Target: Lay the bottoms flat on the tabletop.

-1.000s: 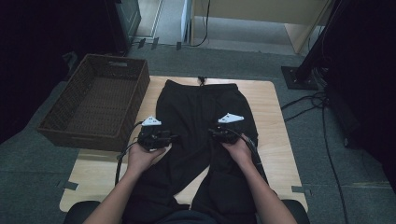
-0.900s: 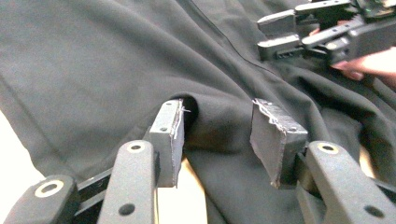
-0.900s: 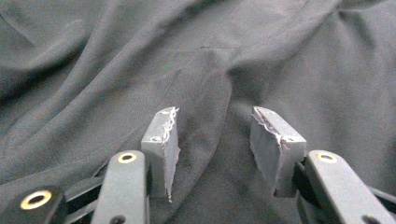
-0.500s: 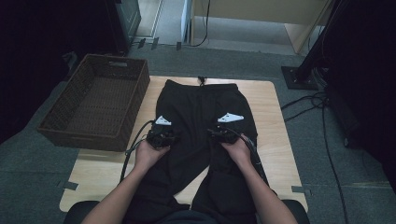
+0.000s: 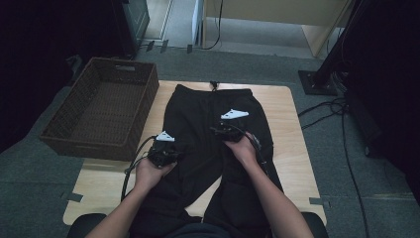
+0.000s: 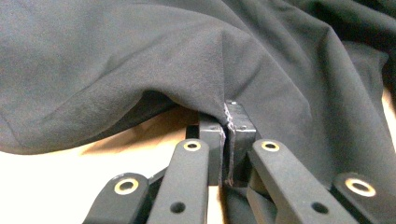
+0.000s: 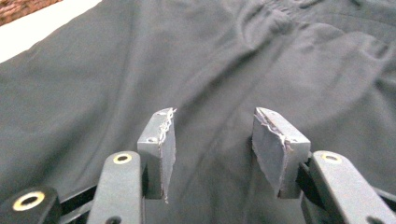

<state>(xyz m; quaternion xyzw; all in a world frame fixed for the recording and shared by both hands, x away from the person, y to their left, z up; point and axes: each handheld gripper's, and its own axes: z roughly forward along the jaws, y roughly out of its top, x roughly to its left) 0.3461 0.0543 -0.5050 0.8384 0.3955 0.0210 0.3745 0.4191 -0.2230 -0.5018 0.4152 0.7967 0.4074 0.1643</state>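
Note:
Black pants (image 5: 208,104) lie flat on the wooden table (image 5: 285,106), waistband at the far end, legs toward the person. My left gripper (image 5: 168,148) is at the left edge of the left leg. In the left gripper view its jaws have just closed, and the left gripper (image 6: 226,116) is shut on a lifted fold of the pants (image 6: 140,56). My right gripper (image 5: 221,130) hovers over the middle of the pants. In the right gripper view the right gripper (image 7: 212,135) is open, nothing between its pads, with the pants (image 7: 280,56) beneath.
A brown wicker basket (image 5: 99,111) stands at the table's left side, close to my left hand. Bare table wood shows to the right of the pants. Cables (image 5: 341,129) run over the grey floor at the right, by a dark stand base (image 5: 317,82).
The left gripper dipped to the pants' left edge and shut on the fabric. The right gripper moved farther up the pants and slightly left, still open.

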